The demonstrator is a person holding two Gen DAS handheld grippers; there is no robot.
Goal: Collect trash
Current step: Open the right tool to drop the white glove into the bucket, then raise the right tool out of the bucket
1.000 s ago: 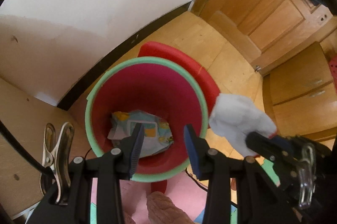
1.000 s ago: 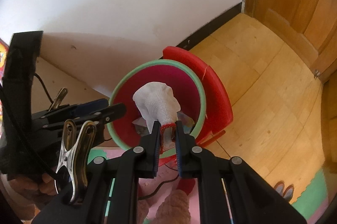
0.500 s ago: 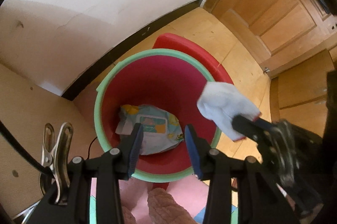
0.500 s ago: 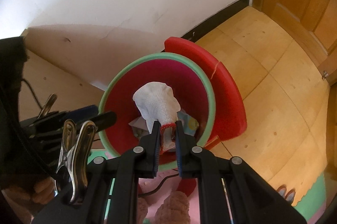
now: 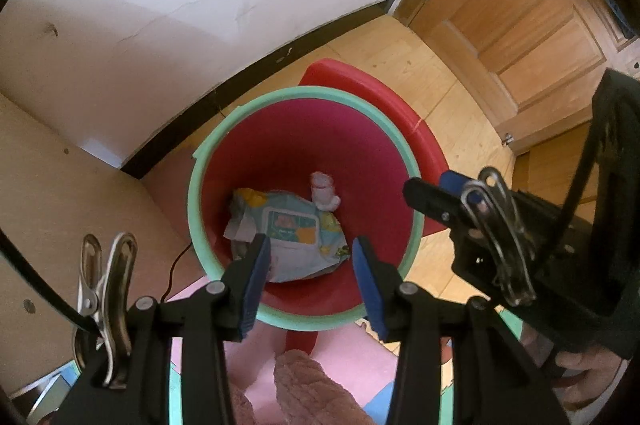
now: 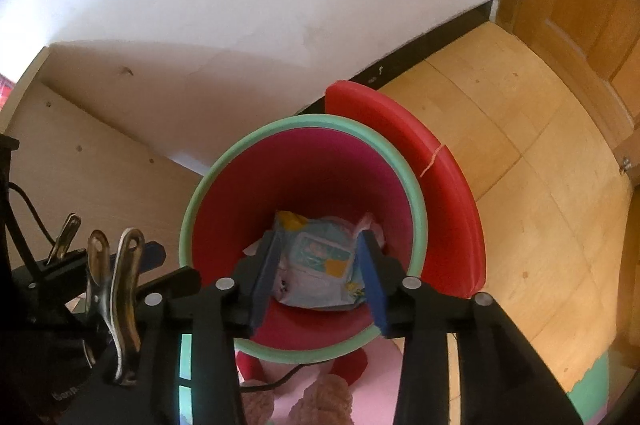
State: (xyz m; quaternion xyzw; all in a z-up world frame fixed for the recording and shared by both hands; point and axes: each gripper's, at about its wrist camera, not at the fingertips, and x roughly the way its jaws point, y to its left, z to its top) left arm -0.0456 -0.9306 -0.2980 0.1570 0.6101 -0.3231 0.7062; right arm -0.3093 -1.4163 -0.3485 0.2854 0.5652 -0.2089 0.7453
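Right hand-held gripper (image 6: 318,275) is pointing down over the red bin (image 6: 416,185) w/ green rim, jaws opening, nothing btwn them. White crumpled tissue (image 5: 325,191) is lying at bin bottom, well below the pads, touching the top-right edge of the blue-white wipes pack (image 5: 288,229). In right wrist view the tissue (image 6: 370,225) is peeking just beside the right finger's tip, partly hidden. The wipes pack (image 6: 320,261) is showing thru the gap btwn the blue pads but far beneath them, no contact.

Left hand-held gripper (image 5: 312,259) is also hovering over the bin's near rim (image 5: 400,141), jaws opening, empty, w/ the pack framed btwn them far below. Right hand-held gripper (image 5: 436,191) is showing at right in left wrist view, over the bin's right rim. Red lid (image 5: 384,97) is standing up behind the bin. Bin is sitting on wood floor (image 6: 520,145) near the white wall (image 6: 240,5).
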